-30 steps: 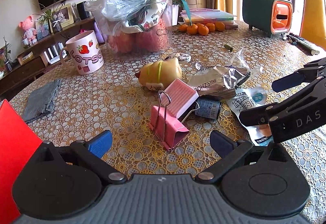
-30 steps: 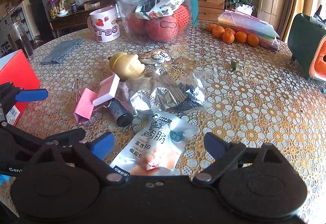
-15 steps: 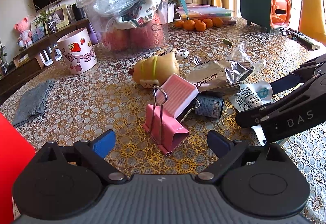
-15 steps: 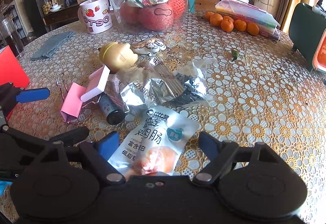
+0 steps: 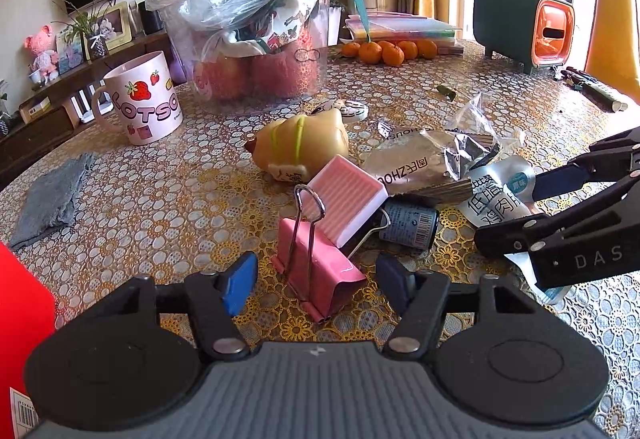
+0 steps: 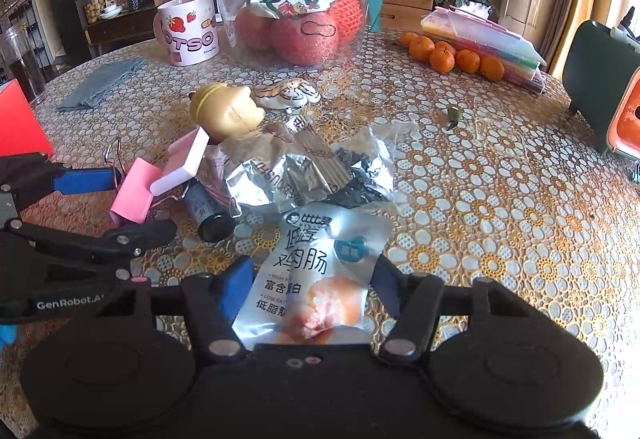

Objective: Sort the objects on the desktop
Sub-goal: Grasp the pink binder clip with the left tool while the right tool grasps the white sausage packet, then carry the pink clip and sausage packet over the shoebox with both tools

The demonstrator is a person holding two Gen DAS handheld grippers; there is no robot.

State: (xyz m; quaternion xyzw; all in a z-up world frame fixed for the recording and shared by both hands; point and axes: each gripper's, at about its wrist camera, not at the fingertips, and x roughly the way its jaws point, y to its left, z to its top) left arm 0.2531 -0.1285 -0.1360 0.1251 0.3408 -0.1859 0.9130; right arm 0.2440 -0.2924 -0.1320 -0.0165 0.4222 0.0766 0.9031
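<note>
Left tongs point(image 5: 316, 281) straddle the pink binder clip point(image 5: 318, 273), which lies on the desk point(image 5: 168, 199) in the central clutter, its long axis running away from the tongs, one wire handle upright. The jaws have just been closing; the pads flank the clip without pressing it. Right tongs point(image 6: 312, 289), pitched steeply down, likewise half-closed, bracket the near end of the sausage packet point(image 6: 316, 271); contact there cannot be told. Each hand is nearest its own object.
</note>
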